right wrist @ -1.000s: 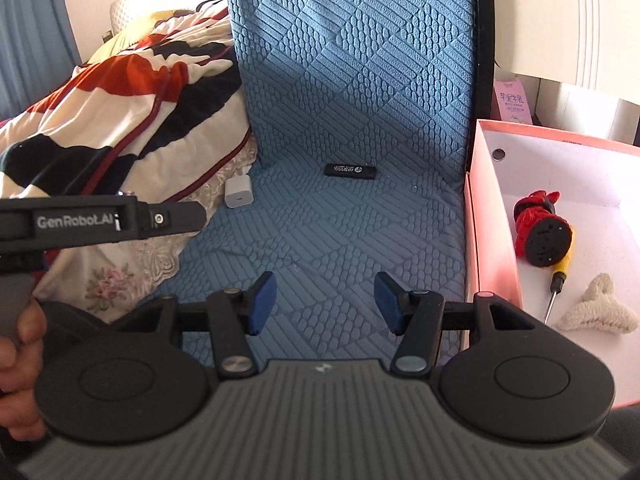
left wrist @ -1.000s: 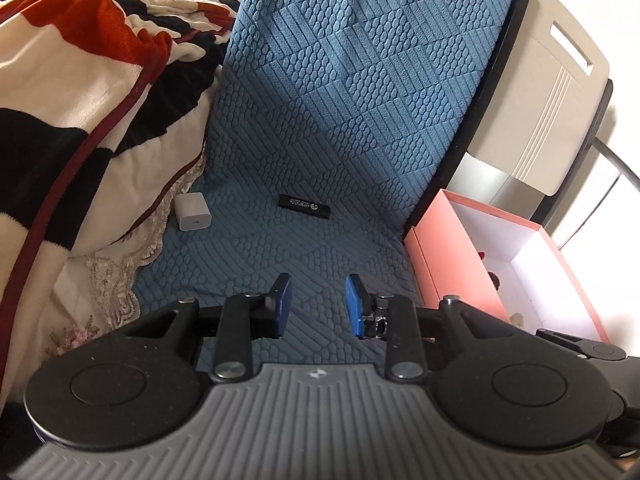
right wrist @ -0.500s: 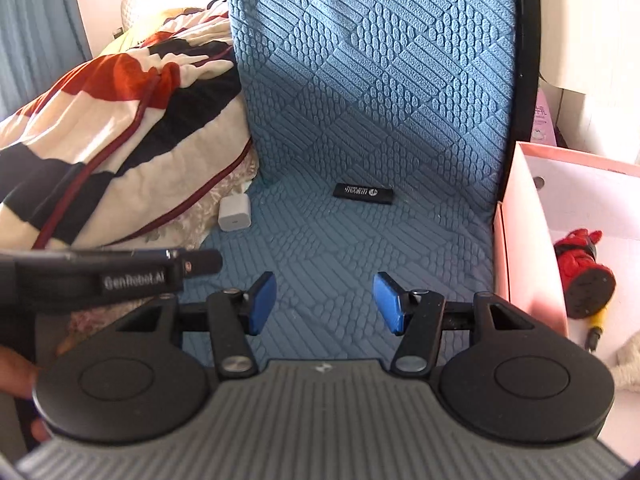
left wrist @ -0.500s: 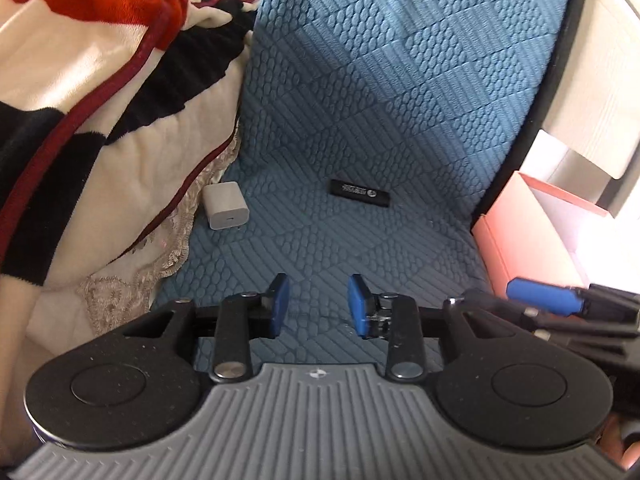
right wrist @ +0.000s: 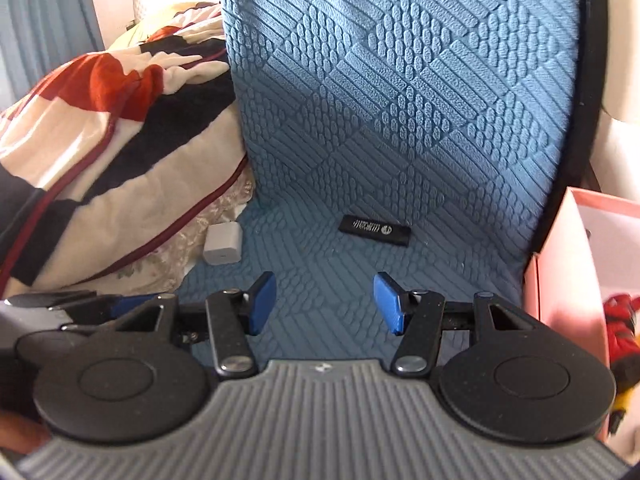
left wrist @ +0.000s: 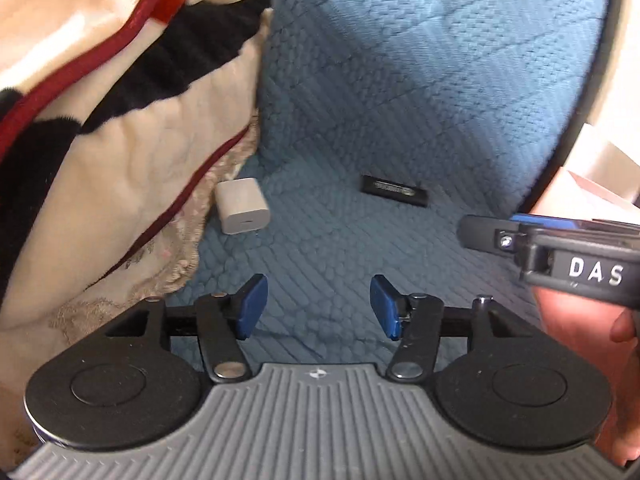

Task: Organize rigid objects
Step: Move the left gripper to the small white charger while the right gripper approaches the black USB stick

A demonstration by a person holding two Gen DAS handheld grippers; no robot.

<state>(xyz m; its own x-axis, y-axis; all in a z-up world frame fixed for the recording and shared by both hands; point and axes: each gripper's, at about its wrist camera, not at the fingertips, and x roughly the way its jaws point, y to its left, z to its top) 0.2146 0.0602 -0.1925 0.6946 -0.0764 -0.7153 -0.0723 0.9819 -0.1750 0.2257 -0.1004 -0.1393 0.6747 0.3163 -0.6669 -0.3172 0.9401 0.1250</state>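
**Both grippers closer to the seat, left one spread wider**

Since a second ago both grippers have advanced. Black USB stick (right wrist: pixel 375 230) lies flat on the blue textured seat cover (right wrist: pixel 400 100), far centre; white charger cube (left wrist: pixel 242 205) sits left beside the striped blanket (left wrist: pixel 100 100). Left gripper (left wrist: pixel 319 306) and right gripper (right wrist: pixel 326 302) hover near, released, empty. Pink box (right wrist: pixel 560 280) stands right.

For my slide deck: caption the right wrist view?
Open right gripper faces a black USB stick and white charger on a blue quilted seat.
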